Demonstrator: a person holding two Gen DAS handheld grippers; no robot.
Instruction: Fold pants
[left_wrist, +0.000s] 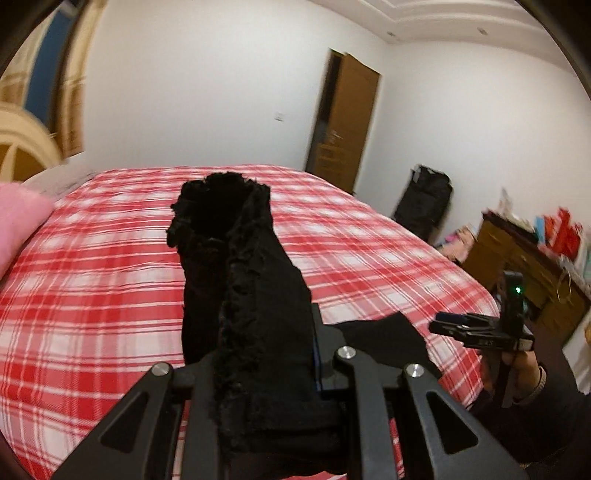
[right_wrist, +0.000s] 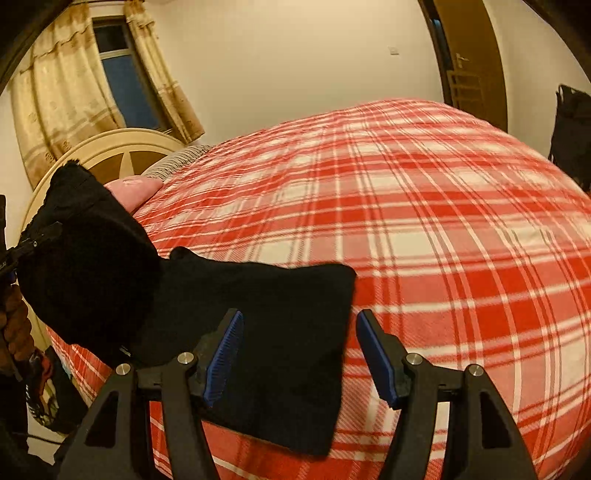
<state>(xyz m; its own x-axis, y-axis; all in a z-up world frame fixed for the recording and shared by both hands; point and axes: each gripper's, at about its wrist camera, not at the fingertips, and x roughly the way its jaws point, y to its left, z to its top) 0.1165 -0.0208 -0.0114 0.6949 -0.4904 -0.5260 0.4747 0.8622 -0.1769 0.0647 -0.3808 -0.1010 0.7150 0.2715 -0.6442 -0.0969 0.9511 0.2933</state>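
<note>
**Left clamp has the pants, right jaws wide and empty**

Left gripper (left_wrist: 258, 325) first: jaws nearly together, clamped on a thick bunch of the black pants (right_wrist: 266, 332), and the cloth stands up between the fingers w/ a frayed, fuzzy edge on top. From that grip the fabric hangs off in a soft lump, raised clear of the bed (right_wrist: 461, 240). Over to the right gripper (right_wrist: 299, 354): blue pads apart, nothing pressed between them. The flat black panel lies below and beyond the jaws on the bed, its right edge running roughly between the two pads, but no contact I can make out

Handling, my read: soft and limp, no stiffness at all. It droops the second it's lifted and bunches where it's pinched. Looks light enough for one clamp to carry. Fuzzy, maybe fleece-like, so prob grippy rather than slick, and not fragile. Best hold seems to be an edge or corner, pinching all layers together, e.g. the free corner of the flat panel nearest the right pads. A mid-cloth grab would likely just pull up a tent

Looks: plain black, matte, no print visible; detail mostly lost in the dark cloth. Can't tell waistband from leg end. One part flat on the near edge of the bed, the other part bunched and lifted to the left of it, toward the headboard (right_wrist: 110, 147). Bed cover is red-and-white plaid, and a pink pillow (right_wrist: 136, 192) sits by the headboard end
</note>
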